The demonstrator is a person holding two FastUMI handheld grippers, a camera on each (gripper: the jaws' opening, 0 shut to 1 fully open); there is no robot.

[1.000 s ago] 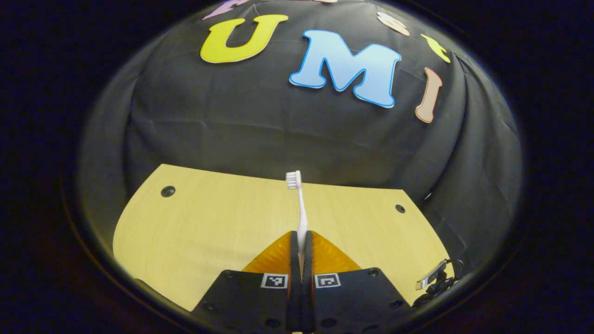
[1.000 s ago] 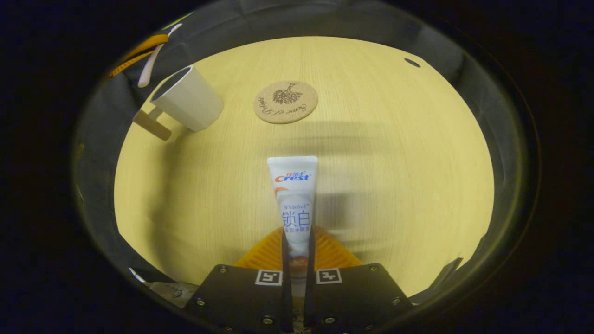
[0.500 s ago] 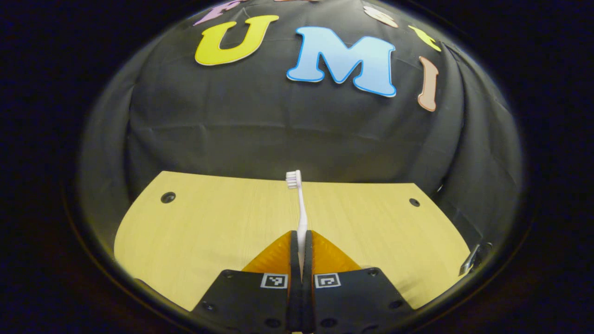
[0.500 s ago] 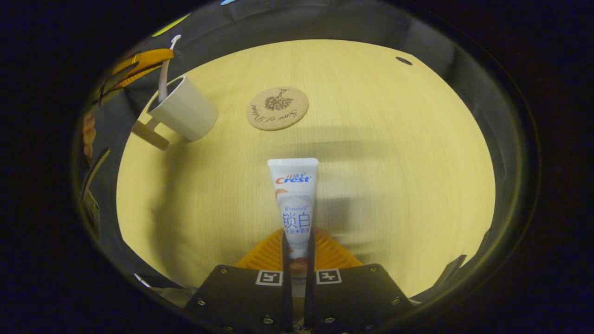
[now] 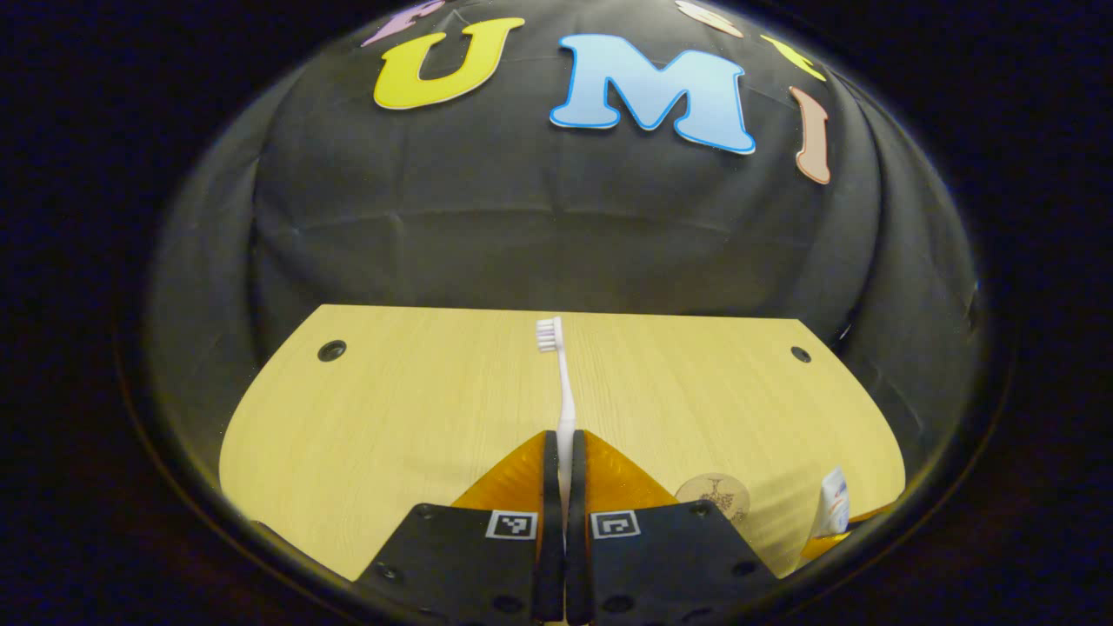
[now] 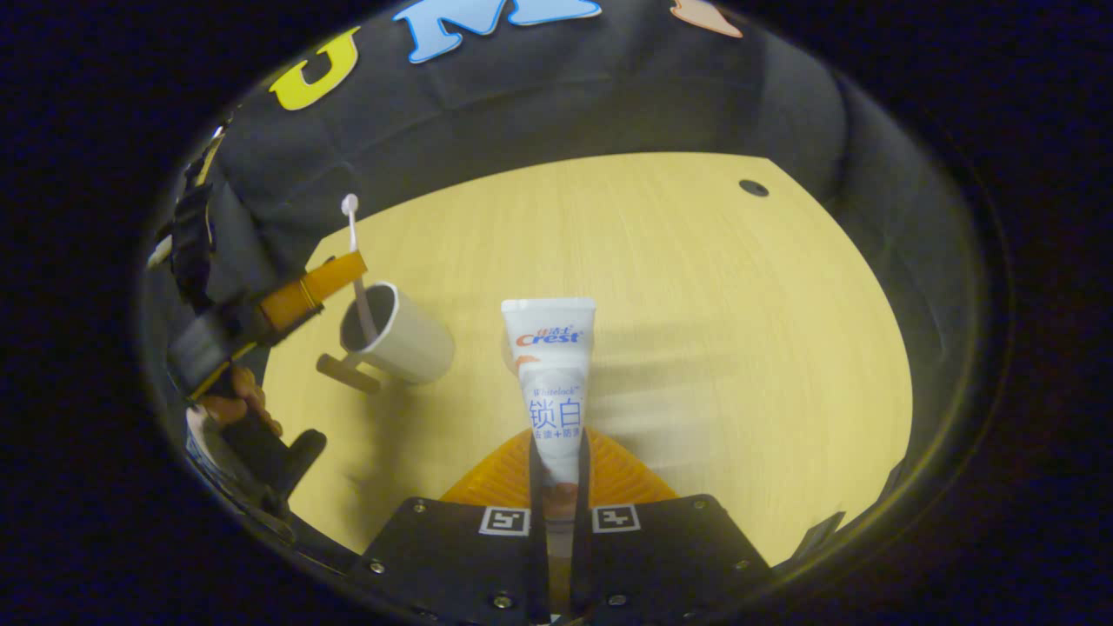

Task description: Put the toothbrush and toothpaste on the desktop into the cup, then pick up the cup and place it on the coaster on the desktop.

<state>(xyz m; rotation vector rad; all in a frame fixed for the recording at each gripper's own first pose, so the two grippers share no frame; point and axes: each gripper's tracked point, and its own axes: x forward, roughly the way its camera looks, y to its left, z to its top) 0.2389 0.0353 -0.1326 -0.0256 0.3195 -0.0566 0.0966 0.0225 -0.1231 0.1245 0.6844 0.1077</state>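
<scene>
Since the earlier frame, the toothbrush (image 6: 352, 235) has been carried over the cup (image 6: 400, 335), its lower end now dipped inside the rim, and the coaster (image 5: 713, 496) has come into the left gripper view at near right. The toothbrush (image 5: 561, 391) is pinched upright in the left claw (image 5: 561, 452), seen far left in the right gripper view (image 6: 335, 274). The toothpaste (image 6: 552, 382) is clamped in the right claw (image 6: 556, 461) above the counter (image 6: 696, 304), right of the cup.
</scene>
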